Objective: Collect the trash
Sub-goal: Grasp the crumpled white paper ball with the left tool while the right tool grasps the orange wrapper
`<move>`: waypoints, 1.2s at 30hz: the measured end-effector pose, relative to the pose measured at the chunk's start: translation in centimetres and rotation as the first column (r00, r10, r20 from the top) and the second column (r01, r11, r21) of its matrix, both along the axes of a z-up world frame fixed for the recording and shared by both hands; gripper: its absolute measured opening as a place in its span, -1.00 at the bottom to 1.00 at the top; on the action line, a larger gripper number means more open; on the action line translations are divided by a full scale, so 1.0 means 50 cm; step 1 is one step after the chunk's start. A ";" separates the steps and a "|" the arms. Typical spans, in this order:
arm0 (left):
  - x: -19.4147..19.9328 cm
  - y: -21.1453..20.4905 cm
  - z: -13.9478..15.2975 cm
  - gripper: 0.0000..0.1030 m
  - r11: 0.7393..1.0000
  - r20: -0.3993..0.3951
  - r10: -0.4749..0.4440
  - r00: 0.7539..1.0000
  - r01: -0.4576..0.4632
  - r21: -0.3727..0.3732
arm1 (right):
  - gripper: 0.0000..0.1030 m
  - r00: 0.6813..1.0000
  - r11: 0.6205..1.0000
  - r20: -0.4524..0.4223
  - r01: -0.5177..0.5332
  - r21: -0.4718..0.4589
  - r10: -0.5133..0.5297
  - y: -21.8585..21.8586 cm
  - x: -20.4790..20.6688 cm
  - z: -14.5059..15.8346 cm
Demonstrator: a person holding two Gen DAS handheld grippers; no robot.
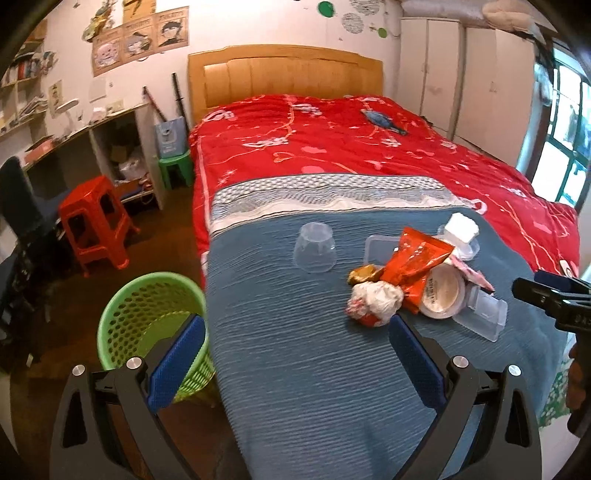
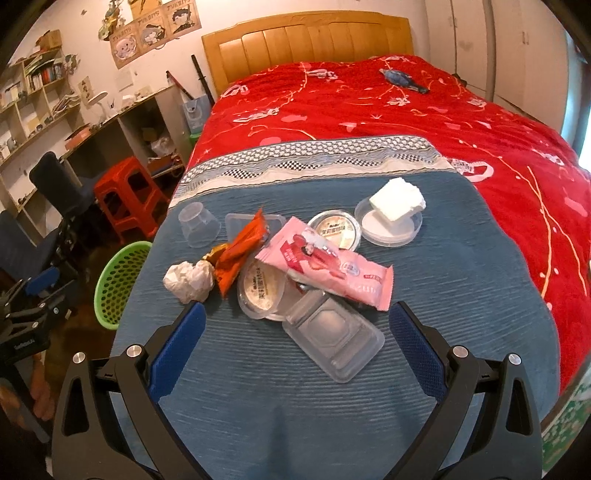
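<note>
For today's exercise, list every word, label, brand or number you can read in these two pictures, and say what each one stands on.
Nothing reads with certainty.
Posters on the wall: headings in capitals, too blurred to quote.
Round tub lids: printed characters, too small to read.
Pink wrapper: round label and print, illegible.
Orange wrapper: print crumpled, unreadable.
Right gripper body: embossed letters, cut off and blurred.
Books on shelves: spines too small.

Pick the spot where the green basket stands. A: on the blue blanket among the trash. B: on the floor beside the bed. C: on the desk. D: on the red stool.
B: the green basket stands on the dark floor against the side of the bed, apart from the red stool.
</note>
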State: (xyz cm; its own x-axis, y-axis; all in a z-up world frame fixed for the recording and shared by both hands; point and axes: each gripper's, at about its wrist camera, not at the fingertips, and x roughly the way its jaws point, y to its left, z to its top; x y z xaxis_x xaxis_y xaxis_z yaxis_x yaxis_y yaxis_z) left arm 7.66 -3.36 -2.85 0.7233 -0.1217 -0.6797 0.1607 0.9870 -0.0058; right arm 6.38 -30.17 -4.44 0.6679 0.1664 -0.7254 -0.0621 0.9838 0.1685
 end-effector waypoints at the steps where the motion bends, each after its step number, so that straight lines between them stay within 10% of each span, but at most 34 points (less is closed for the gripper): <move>1: 0.005 -0.008 -0.001 0.87 1.000 0.004 -0.018 1.000 0.018 -0.001 | 0.91 1.000 1.000 0.001 0.000 -0.001 0.000 -0.002 0.002 0.000; 11: 0.070 -0.093 -0.055 0.83 0.980 -0.063 -0.200 0.978 0.200 -0.013 | 0.91 1.000 1.000 -0.006 -0.003 -0.019 0.003 -0.006 0.022 -0.005; 25: 0.161 -0.143 -0.152 -0.20 0.952 -0.220 -0.305 0.927 0.290 -0.099 | 0.90 0.999 0.999 -0.005 -0.038 -0.032 0.038 0.012 0.053 -0.005; 36: 0.142 -0.104 -0.130 -0.32 0.953 -0.182 -0.288 0.940 0.262 -0.154 | 0.72 0.992 0.990 -0.010 -0.130 -0.049 0.130 0.061 0.107 0.000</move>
State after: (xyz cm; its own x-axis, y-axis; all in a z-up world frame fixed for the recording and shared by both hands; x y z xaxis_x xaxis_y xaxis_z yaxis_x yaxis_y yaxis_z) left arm 14.74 -8.53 -9.35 0.5005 -0.3902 -0.7728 0.4088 0.8934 -0.1864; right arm 11.72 -27.14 -4.43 0.6378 0.2153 -0.7395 -0.1887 0.9745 0.1211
